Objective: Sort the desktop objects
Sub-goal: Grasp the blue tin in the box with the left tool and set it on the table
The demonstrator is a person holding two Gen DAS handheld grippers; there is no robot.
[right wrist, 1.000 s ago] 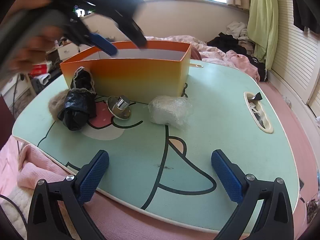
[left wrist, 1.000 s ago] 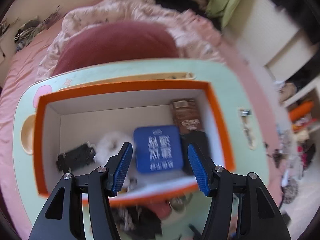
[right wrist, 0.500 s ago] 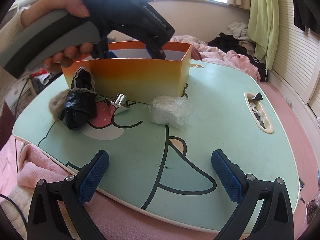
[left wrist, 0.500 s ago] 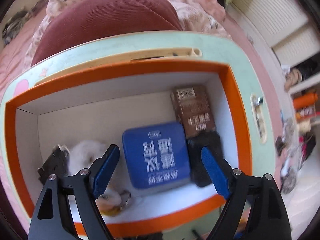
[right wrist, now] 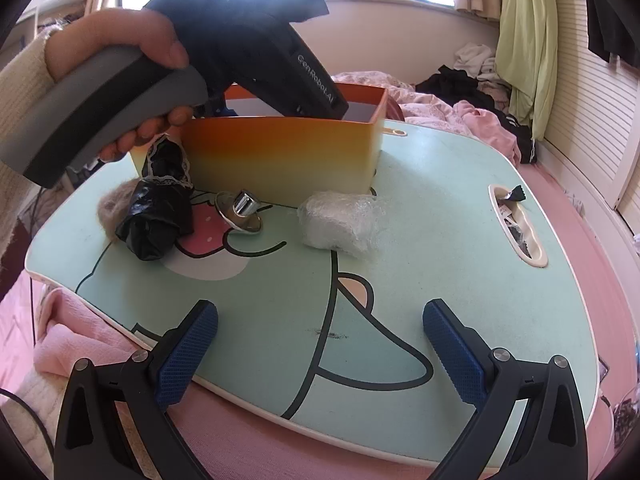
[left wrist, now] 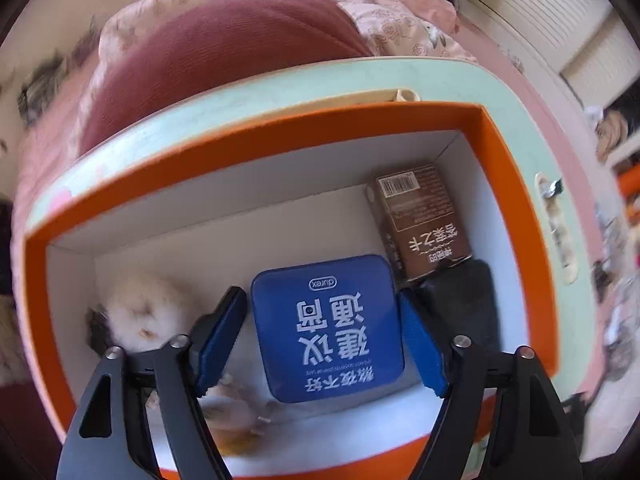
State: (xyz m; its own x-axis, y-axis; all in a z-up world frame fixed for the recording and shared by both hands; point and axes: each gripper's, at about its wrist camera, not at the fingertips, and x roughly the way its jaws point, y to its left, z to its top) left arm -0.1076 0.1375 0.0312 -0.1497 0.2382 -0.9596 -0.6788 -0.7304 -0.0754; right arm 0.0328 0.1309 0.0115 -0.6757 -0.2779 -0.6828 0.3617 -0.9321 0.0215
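Note:
My left gripper [left wrist: 322, 338] is open and reaches down into the orange box [left wrist: 508, 184], its blue pads on either side of a blue tin [left wrist: 326, 324] without touching it. In the box also lie a brown packet [left wrist: 424, 216], a black item [left wrist: 468, 304] and a white fluffy thing [left wrist: 140, 312]. In the right wrist view the box [right wrist: 280, 156] stands on the mint table [right wrist: 420, 240] with the left gripper body [right wrist: 256, 48] dipping into it. My right gripper [right wrist: 320, 352] is open and empty over the table's near edge.
In front of the box lie a black crumpled bag [right wrist: 160, 208], a tan fluffy ball [right wrist: 116, 204], a shiny metal knob [right wrist: 240, 212] and a clear plastic-wrapped bundle [right wrist: 340, 220]. A slot [right wrist: 520, 224] in the table's right side holds small bits. Pink bedding surrounds the table.
My left gripper has gone lower into the box, closing in around the blue tin. My right gripper has stayed still.

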